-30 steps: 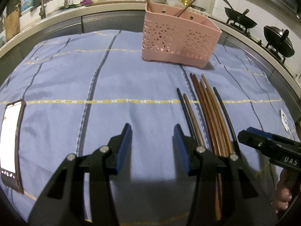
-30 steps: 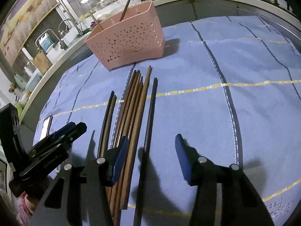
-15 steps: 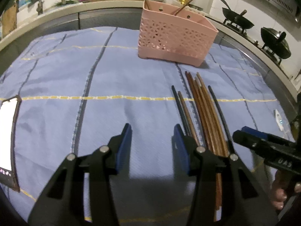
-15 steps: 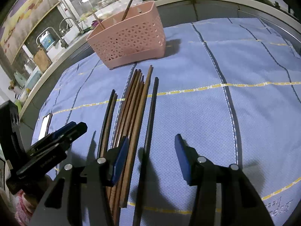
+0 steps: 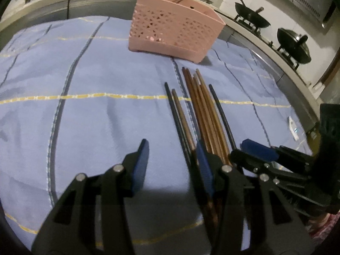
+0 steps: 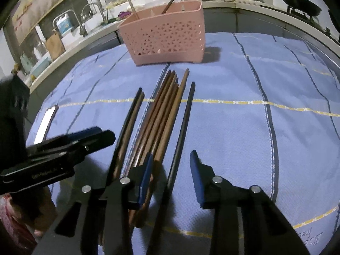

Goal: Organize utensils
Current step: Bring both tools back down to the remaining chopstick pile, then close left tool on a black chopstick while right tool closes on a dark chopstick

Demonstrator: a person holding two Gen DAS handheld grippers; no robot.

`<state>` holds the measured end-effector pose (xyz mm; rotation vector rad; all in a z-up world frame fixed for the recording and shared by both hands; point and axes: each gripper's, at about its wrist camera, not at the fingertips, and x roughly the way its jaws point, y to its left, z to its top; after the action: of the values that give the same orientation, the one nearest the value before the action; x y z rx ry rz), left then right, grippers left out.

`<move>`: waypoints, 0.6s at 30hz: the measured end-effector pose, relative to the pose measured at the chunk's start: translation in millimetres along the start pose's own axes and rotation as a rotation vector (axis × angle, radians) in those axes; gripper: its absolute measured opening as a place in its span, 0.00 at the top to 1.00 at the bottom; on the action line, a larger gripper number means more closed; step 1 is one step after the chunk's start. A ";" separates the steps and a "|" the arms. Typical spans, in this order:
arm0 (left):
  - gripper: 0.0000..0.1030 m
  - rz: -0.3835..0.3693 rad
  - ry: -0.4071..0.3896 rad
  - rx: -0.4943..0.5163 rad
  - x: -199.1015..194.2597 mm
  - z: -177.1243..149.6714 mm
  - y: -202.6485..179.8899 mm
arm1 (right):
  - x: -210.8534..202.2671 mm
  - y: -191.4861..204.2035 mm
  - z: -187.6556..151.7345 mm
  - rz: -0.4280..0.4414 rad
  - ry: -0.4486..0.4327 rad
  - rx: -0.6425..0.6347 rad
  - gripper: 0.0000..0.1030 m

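Several brown and black chopsticks (image 5: pixel 204 110) lie side by side on the blue cloth (image 5: pixel 106 80), pointing at a pink perforated basket (image 5: pixel 174 31) that holds two chopsticks. They also show in the right wrist view (image 6: pixel 163 114), as does the basket (image 6: pixel 167 40). My left gripper (image 5: pixel 172 165) is open and empty, low over the cloth, its right finger over the leftmost chopsticks. My right gripper (image 6: pixel 171 174) is open and empty, straddling the lone black chopstick (image 6: pixel 182 123) at the right of the row.
A phone (image 6: pixel 45 123) lies on the cloth at the left. Woks (image 5: pixel 293 46) stand on a stove at the right. A sink with taps (image 6: pixel 85 27) and bottles runs along the counter behind the basket.
Both grippers have moved forward and lower toward the chopsticks. The left gripper has shifted right, so its right finger now overlaps the leftmost chopsticks. Both stay open.
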<state>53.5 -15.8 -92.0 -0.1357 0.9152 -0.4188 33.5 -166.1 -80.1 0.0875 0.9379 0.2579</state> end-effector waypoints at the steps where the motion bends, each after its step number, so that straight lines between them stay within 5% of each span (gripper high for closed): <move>1: 0.61 0.028 -0.002 0.019 1.1 -0.1 -3.6 | -0.3 0.7 -0.7 -0.007 -0.007 -0.008 0.66; 9: 0.69 0.245 -0.019 0.185 13.1 -4.0 -32.4 | -0.7 7.2 -2.8 -0.076 -0.037 -0.063 0.66; 18: 0.69 0.119 0.018 0.046 5.9 5.0 -13.0 | 1.4 1.5 -3.0 -0.067 -0.030 -0.048 0.66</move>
<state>56.8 -30.3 -89.6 -0.0348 0.9253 -0.3305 31.6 -164.4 -82.7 0.0158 0.9027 0.2162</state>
